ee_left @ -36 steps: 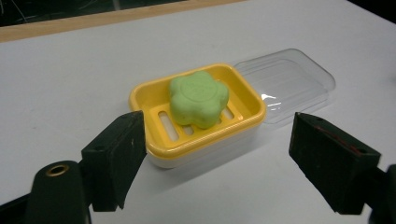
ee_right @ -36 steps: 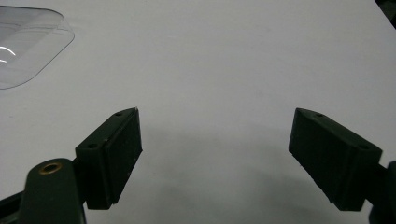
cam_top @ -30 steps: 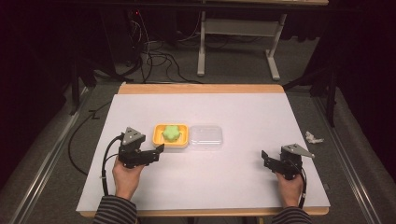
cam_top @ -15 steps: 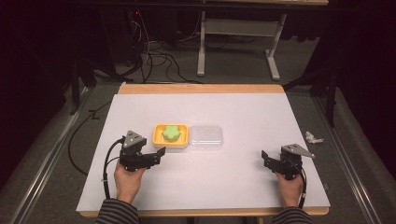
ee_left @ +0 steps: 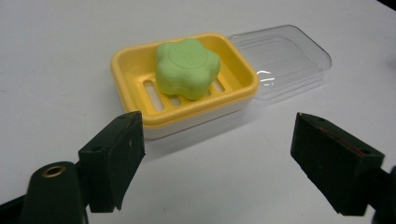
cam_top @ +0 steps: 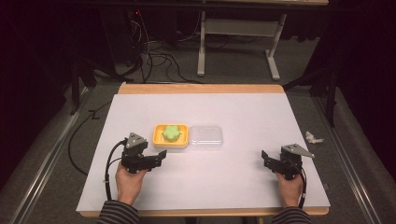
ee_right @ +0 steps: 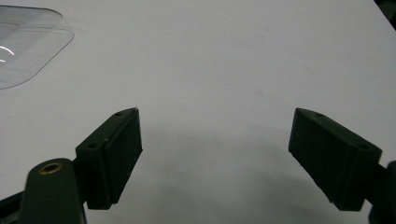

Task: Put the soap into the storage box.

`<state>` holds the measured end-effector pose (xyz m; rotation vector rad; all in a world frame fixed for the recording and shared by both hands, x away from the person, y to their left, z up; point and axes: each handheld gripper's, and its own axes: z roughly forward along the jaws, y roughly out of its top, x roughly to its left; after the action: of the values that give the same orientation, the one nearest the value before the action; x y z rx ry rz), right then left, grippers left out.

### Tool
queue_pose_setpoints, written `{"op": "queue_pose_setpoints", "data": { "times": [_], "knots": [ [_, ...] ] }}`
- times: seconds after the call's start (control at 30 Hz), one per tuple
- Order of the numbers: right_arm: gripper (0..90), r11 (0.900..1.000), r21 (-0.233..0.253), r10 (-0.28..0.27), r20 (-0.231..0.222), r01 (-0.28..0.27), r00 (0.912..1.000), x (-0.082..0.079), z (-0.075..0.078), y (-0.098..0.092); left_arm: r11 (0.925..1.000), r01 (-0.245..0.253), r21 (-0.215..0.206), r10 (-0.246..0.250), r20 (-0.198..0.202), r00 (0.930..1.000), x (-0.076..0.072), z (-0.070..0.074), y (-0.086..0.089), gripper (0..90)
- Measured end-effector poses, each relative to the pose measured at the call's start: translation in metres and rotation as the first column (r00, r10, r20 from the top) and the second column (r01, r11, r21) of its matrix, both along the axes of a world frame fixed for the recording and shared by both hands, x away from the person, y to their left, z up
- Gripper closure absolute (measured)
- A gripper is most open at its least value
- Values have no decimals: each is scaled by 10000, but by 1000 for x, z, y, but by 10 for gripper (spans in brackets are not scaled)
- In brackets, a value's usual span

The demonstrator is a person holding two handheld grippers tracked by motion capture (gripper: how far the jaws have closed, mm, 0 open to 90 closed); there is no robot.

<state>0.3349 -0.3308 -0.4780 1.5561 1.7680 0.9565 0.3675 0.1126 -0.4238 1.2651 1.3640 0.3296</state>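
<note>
Beyond left tongs [ee_left: 217,140]: clear lid [ee_left: 285,58] partly behind yellow dish [ee_left: 128,70].

The counter [cam_top: 243,116] is a white sheet over a wooden top whose bare wood shows along the far and near edges. A yellow soap dish [cam_top: 171,136] with a green flower-shaped soap [cam_top: 171,133] in it stands left of the middle, and a clear lid [cam_top: 206,136] lies flat just beside it on the right, touching or nearly so. The person's two hands rest near the near edge, one toward each near corner.
</note>
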Motion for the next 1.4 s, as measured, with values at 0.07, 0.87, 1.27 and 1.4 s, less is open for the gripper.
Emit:
{"op": "queue_pose_setpoints", "data": {
  "times": [0.07,0.87,1.27,1.4],
  "knots": [
    [178,10000,31,-20,-16,20,10000,0,0,0,10000,-3,-7,3,35,10000,-1,-1,-2,182],
    [179,10000,-44,35,-52,-35,10000,1,0,1,9977,243,628,-230,-201,9995,-1,-22,-12,189],
    [179,10000,-20,13,-55,-13,10000,1,0,0,9954,403,865,-377,-319,9988,3,-33,-23,190],
    [179,10000,-38,19,-32,-19,10000,1,0,0,9957,489,793,-459,-390,9982,3,-39,-26,190]
  ]
}}
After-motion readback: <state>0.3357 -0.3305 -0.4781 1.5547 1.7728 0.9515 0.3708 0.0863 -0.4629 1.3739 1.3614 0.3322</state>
